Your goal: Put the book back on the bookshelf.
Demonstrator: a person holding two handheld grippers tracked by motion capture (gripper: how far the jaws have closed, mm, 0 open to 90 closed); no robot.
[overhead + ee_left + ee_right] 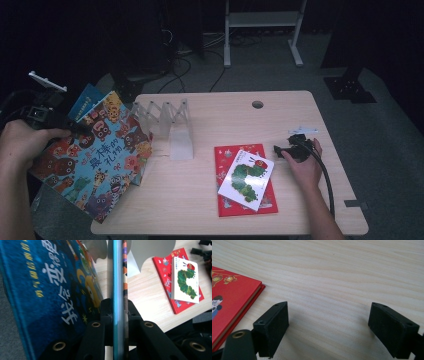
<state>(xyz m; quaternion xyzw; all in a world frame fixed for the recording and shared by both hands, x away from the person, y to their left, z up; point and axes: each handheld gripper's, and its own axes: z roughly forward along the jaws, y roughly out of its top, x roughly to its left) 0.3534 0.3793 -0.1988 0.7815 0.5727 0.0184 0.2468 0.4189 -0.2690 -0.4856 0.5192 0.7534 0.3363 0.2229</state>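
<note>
The left gripper (pixel 75 127) is clamped on two thin picture books at once, jaws pressed together on their edges: a glossy book with cartoon animals (pixel 97 155) and a dark blue book (pixel 50 290) behind it. Both hang tilted off the table's (pixel 200 210) left edge, near its far left corner. The right gripper (pixel 287 150) rests by the right edge with jaws wide apart over bare pale wood grain, holding nothing. Beside it a flat red hardback (pixel 227 205) lies flat, a small white caterpillar book (pixel 246 179) stacked on top. A translucent zigzag rack (pixel 167 125) stands towards the far edge.
</note>
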